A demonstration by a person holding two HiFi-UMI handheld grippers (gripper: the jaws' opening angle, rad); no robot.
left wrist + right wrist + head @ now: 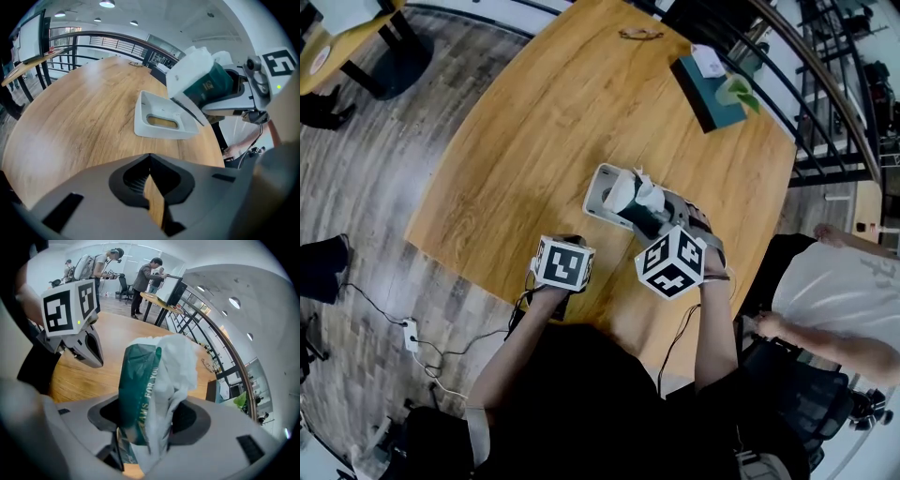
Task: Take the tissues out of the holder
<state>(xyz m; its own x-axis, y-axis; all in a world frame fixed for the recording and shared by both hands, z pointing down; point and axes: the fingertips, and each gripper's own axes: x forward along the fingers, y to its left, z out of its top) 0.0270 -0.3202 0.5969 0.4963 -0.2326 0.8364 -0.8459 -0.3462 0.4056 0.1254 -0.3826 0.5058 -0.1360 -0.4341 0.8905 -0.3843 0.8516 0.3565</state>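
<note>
We have the tissue pack (139, 385) clamped in the right gripper (146, 401). Its fingers are closed on the green wrapper, and a white tissue sticks out at the top. In the head view the pack hangs above the surface (534, 122), just at 3 o'clock of the white holder (598, 201).

The left gripper (150, 161) sits at 7 o'clock of the holder. Its fingers are drawn together with the tips meeting and nothing between them, and it touches neither the holder nor the pack.

From the left gripper view the holder lies flat on the wood. Its oval slot shows only the wood colour behind it, so it looks emptied. The pack is up at 2 o'clock of it, though we cannot tell whether the pack's lower edge is fully clear of the holder's rim.

We judge the main step done, with the tissues out. What remains is to carry the pack clear and set it down on a bare part of the surface.
</note>
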